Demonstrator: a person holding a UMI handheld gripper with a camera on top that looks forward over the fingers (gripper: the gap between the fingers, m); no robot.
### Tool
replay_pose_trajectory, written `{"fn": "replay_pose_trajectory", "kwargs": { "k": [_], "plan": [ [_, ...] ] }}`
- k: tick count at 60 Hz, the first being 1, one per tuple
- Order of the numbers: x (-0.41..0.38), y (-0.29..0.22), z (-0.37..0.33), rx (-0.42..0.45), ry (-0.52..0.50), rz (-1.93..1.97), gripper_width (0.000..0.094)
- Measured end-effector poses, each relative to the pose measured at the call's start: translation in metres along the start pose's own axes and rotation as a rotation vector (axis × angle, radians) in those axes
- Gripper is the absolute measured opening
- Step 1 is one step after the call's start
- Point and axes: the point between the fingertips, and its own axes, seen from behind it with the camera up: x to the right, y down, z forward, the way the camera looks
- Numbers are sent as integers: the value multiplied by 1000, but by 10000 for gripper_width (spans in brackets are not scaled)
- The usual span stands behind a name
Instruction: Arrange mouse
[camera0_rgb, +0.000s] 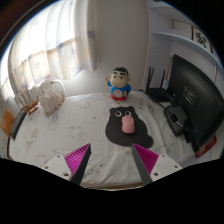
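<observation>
A small pink mouse (127, 124) lies on a black cat-shaped mouse mat (124, 129) near the middle of the pale patterned tabletop (70, 125). My gripper (112, 158) hangs above the table's near side, well short of the mat. Its two fingers with magenta pads (78, 158) stand wide apart with nothing between them. The mouse lies beyond the fingers, slightly to the right of their midline.
A cartoon boy figure (120, 84) stands behind the mat. A dark monitor (190, 95) and black items stand on the right. A jar and clutter (45, 98) sit at the left by a curtained window.
</observation>
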Motion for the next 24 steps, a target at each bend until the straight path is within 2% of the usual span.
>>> {"fn": "replay_pose_trajectory", "kwargs": {
  "k": [10,24],
  "plan": [
    [-35,13,-22,20,-59,-16,850],
    [-55,23,-21,21,-70,-56,846]
  ]
}}
